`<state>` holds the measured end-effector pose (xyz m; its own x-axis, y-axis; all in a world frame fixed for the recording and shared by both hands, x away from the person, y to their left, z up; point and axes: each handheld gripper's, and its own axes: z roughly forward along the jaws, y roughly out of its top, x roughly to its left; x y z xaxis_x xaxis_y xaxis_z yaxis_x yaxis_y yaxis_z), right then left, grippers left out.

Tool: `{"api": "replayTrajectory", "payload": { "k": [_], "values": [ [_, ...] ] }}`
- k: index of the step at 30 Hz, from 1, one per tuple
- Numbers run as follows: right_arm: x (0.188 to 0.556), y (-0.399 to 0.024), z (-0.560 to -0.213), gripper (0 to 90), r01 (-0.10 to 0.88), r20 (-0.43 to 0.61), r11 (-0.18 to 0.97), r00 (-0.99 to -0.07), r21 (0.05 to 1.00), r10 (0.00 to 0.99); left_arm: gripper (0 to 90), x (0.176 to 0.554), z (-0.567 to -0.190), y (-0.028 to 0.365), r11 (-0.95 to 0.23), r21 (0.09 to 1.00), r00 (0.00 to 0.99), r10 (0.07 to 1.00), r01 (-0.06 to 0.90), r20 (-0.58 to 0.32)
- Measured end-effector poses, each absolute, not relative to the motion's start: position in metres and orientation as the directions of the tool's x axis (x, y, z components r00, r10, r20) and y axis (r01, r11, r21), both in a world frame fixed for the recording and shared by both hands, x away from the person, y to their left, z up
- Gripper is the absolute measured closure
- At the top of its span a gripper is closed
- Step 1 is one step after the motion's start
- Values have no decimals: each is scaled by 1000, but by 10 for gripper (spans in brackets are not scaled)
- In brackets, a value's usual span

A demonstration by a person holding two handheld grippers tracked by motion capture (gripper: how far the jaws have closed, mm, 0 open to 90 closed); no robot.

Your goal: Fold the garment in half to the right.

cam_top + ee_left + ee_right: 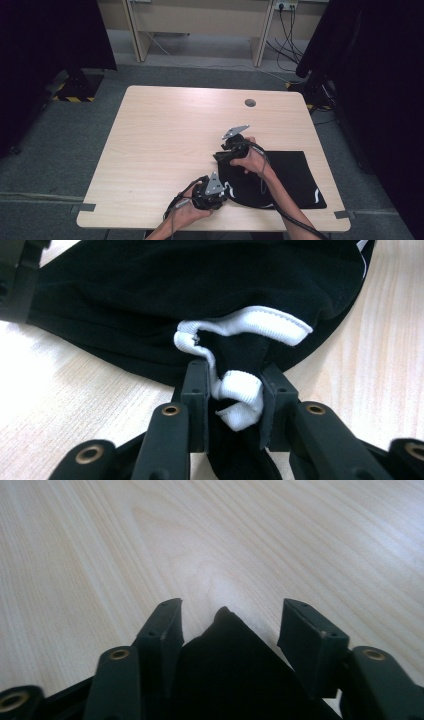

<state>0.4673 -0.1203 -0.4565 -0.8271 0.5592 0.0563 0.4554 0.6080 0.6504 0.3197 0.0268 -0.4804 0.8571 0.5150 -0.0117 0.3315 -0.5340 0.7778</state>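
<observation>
Black fabric with white trim, a garment [280, 177] by the look of it, lies on the near right part of the pale wooden table [165, 135]; we are, we judge, partway through folding it. Our left gripper [234, 405] is clamped on a bunched white-edged hem [240, 397] at the garment's near left end; our right gripper [227, 625] has its jaws apart around a black corner [225, 645] at the far left edge, the left pad against the cloth, the right one clear of it, so nothing is pinched there yet. Next, we reckon, the right jaws must close on that corner; only then can both ends be lifted and carried over together.
</observation>
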Motion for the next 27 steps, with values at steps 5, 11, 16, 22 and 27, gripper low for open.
{"api": "replayTrajectory", "payload": {
  "k": [5,11,16,22,27],
  "values": [
    [470,-117,-464,548,434,31,646,-843,627,537,689,320,-480,27,-536,778,858,514,327,-7],
    [471,-115,-461,781,425,30,669,-856,610,517,695,320,-480,26,-542,777,857,515,320,6],
    [469,-119,-453,842,424,67,623,-856,657,512,714,320,-472,32,-538,787,854,519,300,29],
    [467,-123,-426,850,391,65,574,-861,720,505,725,322,-449,44,-509,817,852,522,272,41],
    [467,-126,-409,851,374,82,519,-863,768,499,729,323,-432,52,-489,835,851,523,253,48]
  ]
}}
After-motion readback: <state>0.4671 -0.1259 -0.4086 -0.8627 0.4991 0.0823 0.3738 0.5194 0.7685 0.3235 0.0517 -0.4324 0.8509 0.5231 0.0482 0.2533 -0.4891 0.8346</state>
